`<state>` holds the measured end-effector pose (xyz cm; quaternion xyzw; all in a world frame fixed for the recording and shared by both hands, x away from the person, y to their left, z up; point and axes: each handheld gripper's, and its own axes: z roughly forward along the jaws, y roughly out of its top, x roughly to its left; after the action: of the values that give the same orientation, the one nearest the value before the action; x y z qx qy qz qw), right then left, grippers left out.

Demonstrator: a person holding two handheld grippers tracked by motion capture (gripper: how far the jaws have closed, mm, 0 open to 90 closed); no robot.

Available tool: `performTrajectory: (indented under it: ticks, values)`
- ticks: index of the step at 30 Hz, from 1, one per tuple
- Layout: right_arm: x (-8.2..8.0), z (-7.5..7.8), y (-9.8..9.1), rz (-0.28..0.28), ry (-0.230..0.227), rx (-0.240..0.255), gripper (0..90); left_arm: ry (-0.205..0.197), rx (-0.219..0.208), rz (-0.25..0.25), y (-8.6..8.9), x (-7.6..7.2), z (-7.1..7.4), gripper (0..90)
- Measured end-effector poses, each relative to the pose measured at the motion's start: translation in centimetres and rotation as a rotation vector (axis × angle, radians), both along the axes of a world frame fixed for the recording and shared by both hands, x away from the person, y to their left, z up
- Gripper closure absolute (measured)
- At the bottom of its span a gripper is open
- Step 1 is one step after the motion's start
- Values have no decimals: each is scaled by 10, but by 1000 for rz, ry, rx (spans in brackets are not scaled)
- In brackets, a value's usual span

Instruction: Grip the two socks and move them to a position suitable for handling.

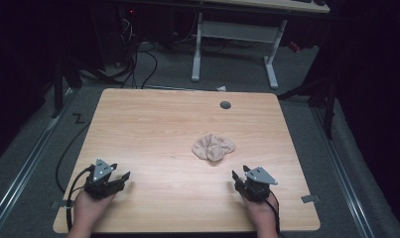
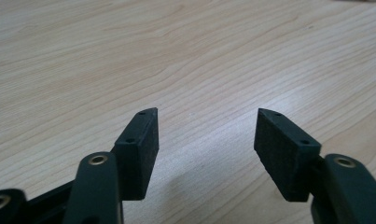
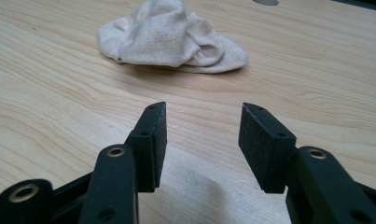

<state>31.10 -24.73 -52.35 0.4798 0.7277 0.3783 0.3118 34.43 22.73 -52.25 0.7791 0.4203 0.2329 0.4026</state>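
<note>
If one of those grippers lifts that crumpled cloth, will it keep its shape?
Probably not. The cloth lies in soft folds on the table, so it would likely droop and unfold. It looks thin and light. Its woven surface should grip rather than slip.

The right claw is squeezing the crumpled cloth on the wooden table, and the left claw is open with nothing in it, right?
Not quite. The right claw isn't squeezing the crumpled cloth. It is open and empty, and the cloth lies apart from it farther along the wooden table, as the right gripper view shows. The left claw is indeed open and empty.
</note>
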Motion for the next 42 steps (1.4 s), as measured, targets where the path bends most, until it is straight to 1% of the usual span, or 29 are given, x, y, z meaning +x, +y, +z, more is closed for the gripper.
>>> performTrajectory:
  ticks: [1,3,4,6,7,8,9,11,12,13,16,18,19,21,23,26,28,29,30,31,35,36,37,38,39,41,42]
  values:
    - [0,0,1,3,3,7,534,1,-19,-4,1,0,0,397]
    - [0,1,5,3,2,0,538,-2,-21,-7,1,-1,0,395]
    - [1,2,6,8,2,-2,540,-5,-12,-12,1,-1,-1,391]
    - [2,2,8,10,-2,-5,543,-6,-9,-18,1,-1,-1,386]
    - [3,5,12,17,-13,-13,550,5,-24,-27,0,-1,-2,384]
    - [3,5,12,17,-13,-13,550,5,-24,-27,0,-1,-2,387]
    - [6,7,15,21,-11,-20,544,22,-53,-34,0,-2,0,394]
    - [9,9,17,24,-1,-24,532,16,-72,-42,-1,-3,2,396]
    - [10,11,19,27,1,-22,527,16,-72,-42,-1,-3,2,400]
    - [11,13,21,28,1,-15,526,4,-74,-55,-4,-4,4,402]
    - [13,17,24,31,6,-20,522,-5,-69,-64,-5,-3,5,405]
    - [19,22,29,44,20,-20,504,-7,-71,-72,-6,-2,4,408]
    - [21,23,31,47,27,-25,496,-9,-61,-75,-6,-2,4,419]
    - [27,26,35,49,38,-30,485,-10,-70,-74,-5,-2,3,422]
    - [33,29,38,52,51,-24,477,-19,-66,-73,-5,-2,4,419]
    - [37,32,41,55,54,-30,471,-25,-71,-72,-5,-2,6,414]
    - [42,36,45,58,61,-19,465,-29,-72,-71,-6,-2,5,413]
    - [44,37,46,65,60,-21,463,-32,-62,-68,-7,-3,4,413]
    - [45,37,47,66,67,-21,461,-32,-62,-68,-7,-3,4,411]
    - [47,37,49,69,69,-18,461,-46,-49,-61,-7,-3,3,410]
    - [57,35,52,69,92,-18,457,-53,-58,-63,-7,-3,3,408]
    - [57,35,52,69,92,-18,457,-53,-58,-63,-7,-3,3,408]
    - [64,33,54,65,103,-23,456,-54,-54,-69,-8,-3,3,409]
    - [67,32,55,65,104,-29,456,-65,-48,-71,-8,-5,3,414]
    - [67,32,55,65,104,-29,456,-65,-48,-71,-8,-5,3,423]
    - [74,30,58,61,108,-39,462,-86,-50,-74,-8,-8,5,428]
    - [77,30,59,60,119,-37,467,-84,-56,-72,-7,-8,5,428]
